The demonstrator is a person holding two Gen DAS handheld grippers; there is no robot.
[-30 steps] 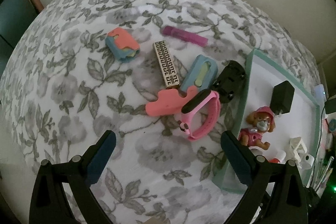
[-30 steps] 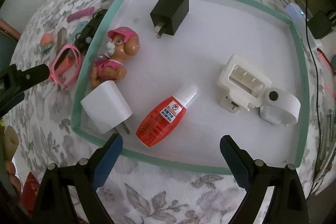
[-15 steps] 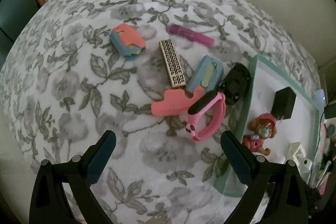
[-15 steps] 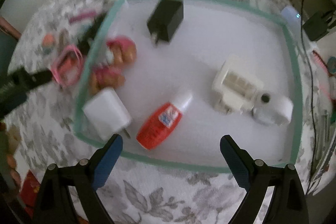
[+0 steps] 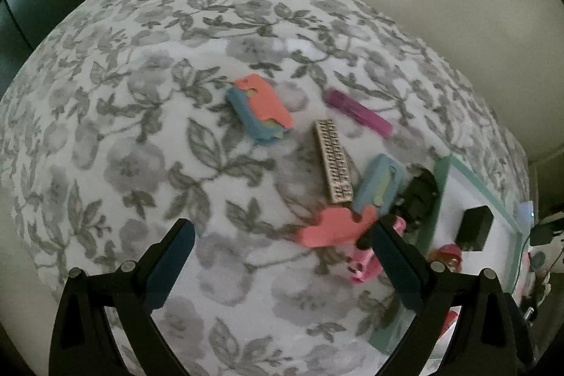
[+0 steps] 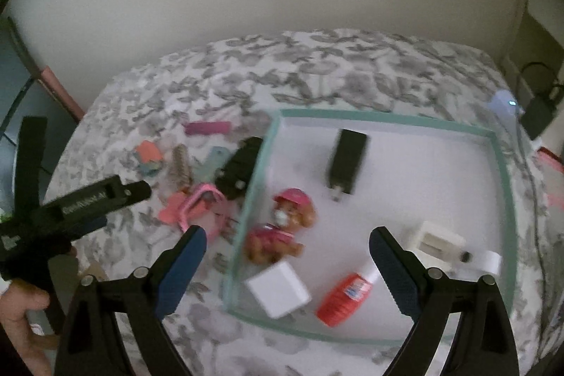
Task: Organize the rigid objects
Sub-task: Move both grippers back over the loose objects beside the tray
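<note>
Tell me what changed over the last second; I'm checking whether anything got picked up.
Nothing was picked up. The right gripper pulled back and up from the tray, open and empty. The left gripper shifted left over the bedspread, also open. The pink watch and the items in the tray stayed put.

Loose on the floral bedspread (image 5: 141,136): seven small items
Pink wristbands (image 6: 197,205): one
Purple sticks (image 5: 357,112): one
Trays (image 6: 502,171): one
Plug adapters in tray: one black (image 6: 347,161), one white (image 6: 278,289)
Toy pups (image 6: 282,228): one
Red bottles (image 6: 343,295): one
</note>
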